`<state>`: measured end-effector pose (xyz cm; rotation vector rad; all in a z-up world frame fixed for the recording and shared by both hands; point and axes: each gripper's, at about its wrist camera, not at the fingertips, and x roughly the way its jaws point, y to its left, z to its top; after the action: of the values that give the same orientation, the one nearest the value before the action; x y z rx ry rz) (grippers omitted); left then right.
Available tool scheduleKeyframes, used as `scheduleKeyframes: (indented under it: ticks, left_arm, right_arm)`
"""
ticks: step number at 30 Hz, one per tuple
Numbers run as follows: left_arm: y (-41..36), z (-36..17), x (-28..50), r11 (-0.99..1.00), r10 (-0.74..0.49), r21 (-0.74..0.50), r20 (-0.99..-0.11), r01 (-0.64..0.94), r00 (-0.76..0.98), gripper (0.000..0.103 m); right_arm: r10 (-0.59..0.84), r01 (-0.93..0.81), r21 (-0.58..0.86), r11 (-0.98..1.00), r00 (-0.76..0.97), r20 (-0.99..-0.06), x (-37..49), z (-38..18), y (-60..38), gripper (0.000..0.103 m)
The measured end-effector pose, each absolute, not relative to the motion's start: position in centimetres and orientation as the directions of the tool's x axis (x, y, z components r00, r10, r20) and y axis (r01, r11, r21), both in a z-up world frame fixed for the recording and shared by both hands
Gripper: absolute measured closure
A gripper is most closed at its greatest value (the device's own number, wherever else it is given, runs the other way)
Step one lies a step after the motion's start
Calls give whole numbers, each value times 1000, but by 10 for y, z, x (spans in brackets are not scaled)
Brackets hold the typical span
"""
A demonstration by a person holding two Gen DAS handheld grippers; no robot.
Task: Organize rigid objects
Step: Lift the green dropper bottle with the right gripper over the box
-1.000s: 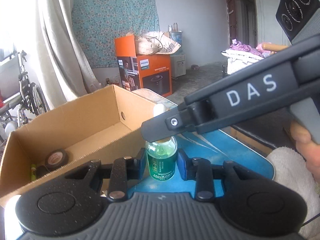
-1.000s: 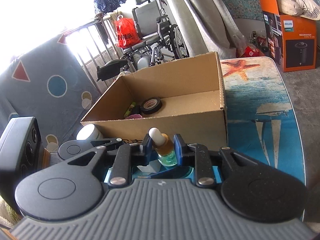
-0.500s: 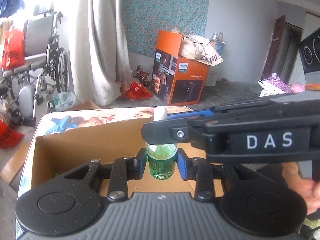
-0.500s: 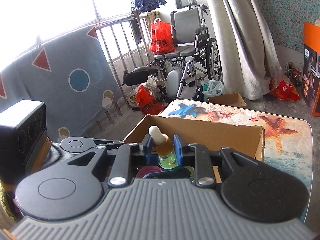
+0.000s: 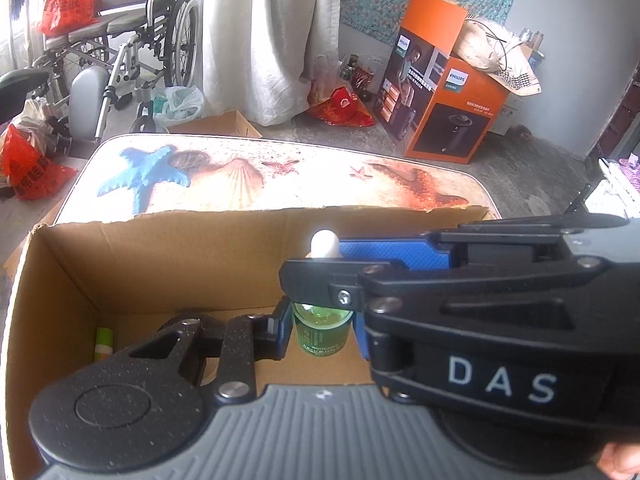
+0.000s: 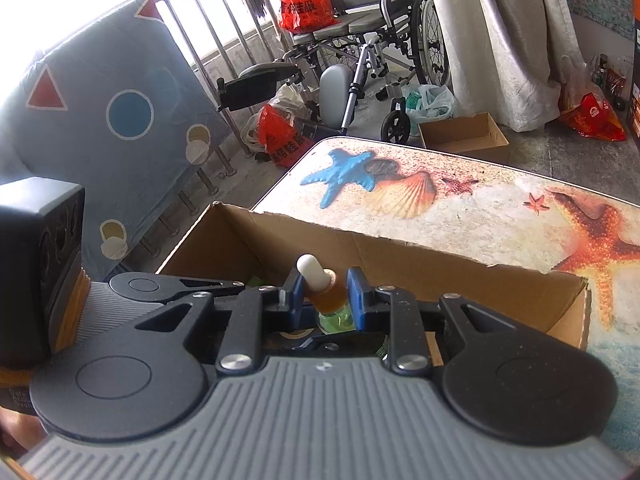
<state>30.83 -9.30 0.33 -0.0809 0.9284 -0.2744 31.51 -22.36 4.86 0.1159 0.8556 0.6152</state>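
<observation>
A green bottle [image 5: 320, 334] is held over the open box [image 5: 168, 256] by both tongs: left tongs [image 5: 320, 330] clamped on its body, right tongs [image 6: 326, 296] on its neck. It is best lowered upright before release.

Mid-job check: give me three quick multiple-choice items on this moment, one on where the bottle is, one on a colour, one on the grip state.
1. The dropper bottle is
A. above the open cardboard box
B. on the floor
C. on the wheelchair

2. The bottle's liquid is
A. red
B. green
C. blue

3. The left gripper and right gripper are
A. both open
B. both shut on the bottle
C. only one gripping

Answers: 1 A, box interior lies below it; 2 B, green shows through the glass; 3 B, left clamps the body, right the neck.
</observation>
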Motion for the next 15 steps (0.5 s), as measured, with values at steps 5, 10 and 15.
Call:
scheduleKeyframes:
  ticks: [5, 10, 15]
  left_arm:
    - [-94, -5, 315, 970, -237, -161, -797, 183, 556, 70]
    - [-92, -12, 319, 969, -244, -178, -813, 172, 528, 69]
    - [-94, -11, 316, 969, -241, -169, -809, 180, 536, 60]
  right_arm:
    - [572, -447, 378, 810, 462, -678, 331, 31, -224, 81]
    - [575, -427, 402, 810, 442, -689, 339, 18, -225, 80]
    - [572, -411, 413, 813, 430, -699, 345, 10, -225, 78]
